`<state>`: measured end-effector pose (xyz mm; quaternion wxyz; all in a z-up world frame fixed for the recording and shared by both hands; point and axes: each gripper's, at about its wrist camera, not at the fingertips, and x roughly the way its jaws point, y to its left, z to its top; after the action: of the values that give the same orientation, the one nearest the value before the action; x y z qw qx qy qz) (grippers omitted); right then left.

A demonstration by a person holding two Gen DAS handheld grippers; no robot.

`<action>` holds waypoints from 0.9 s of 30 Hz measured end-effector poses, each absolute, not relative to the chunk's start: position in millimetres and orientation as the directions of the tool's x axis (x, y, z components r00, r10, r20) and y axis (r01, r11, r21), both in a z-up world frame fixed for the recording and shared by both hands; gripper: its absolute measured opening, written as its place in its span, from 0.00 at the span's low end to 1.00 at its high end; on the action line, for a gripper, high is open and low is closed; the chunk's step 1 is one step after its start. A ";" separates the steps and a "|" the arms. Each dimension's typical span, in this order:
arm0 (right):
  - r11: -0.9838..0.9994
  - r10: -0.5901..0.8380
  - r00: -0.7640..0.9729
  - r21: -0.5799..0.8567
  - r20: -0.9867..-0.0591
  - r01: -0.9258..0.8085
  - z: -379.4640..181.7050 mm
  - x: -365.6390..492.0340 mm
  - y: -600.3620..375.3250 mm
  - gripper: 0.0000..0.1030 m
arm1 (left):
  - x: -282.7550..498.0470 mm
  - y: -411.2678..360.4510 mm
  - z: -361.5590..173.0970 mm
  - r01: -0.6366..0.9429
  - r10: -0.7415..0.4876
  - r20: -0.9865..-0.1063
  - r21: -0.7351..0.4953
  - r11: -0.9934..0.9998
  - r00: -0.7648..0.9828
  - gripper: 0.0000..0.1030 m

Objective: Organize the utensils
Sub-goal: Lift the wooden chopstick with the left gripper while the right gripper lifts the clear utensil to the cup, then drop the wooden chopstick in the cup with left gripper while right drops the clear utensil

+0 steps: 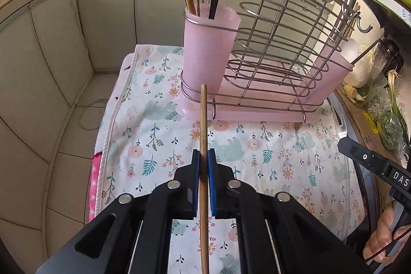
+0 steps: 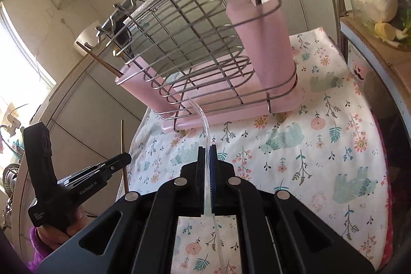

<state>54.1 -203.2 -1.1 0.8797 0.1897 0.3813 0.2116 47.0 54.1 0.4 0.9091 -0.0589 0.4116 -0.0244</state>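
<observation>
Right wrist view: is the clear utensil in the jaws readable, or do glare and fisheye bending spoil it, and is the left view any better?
Right wrist view: window glare washes out the left edge, the rack bows, and the clear utensil is faint against the cloth. Left wrist view: evenly lit, the chopstick is sharp, and only the cabinet lines curve.

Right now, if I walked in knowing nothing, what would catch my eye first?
Probably the wire rack with pink cups standing on a flowery cloth; the near pink cup already holds utensils. Then the two hand-held tools: the left gripper pinches a wooden chopstick, the right gripper a clear plastic utensil.
</observation>
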 end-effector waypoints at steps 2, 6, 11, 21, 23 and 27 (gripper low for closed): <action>0.840 0.511 0.642 0.489 -0.572 -0.233 7.4 49.3 -205.9 0.03 | 42.2 54.2 7.6 -0.001 -0.095 -0.727 -0.131 0.991 0.680 0.06; 0.840 0.500 0.698 0.483 -0.513 -0.247 24.0 41.0 -213.5 0.03 | 32.2 57.5 24.2 0.011 -0.121 -0.673 -0.165 0.986 0.730 0.06; 0.827 0.494 0.769 0.491 -0.405 -0.273 48.0 34.4 -228.8 0.03 | 21.2 66.4 48.8 0.009 -0.135 -0.593 -0.210 0.978 0.794 0.06; 0.830 0.442 0.882 0.448 -0.167 -0.331 108.4 35.1 -257.2 0.03 | 13.2 83.4 100.0 0.013 -0.135 -0.442 -0.268 0.963 0.887 0.05; 0.830 0.434 0.892 0.441 -0.129 -0.340 118.6 40.6 -261.0 0.03 | 14.6 85.4 111.8 0.023 -0.139 -0.413 -0.272 0.962 0.900 0.05; 0.830 0.423 0.904 0.426 -0.063 -0.359 135.5 53.1 -265.3 0.03 | 15.0 89.7 135.8 0.036 -0.143 -0.364 -0.285 0.958 0.920 0.05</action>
<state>53.1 -265.3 135.5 0.9535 0.2067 0.0773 0.2051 15.0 89.7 135.8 0.9702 -0.1376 0.1943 -0.0459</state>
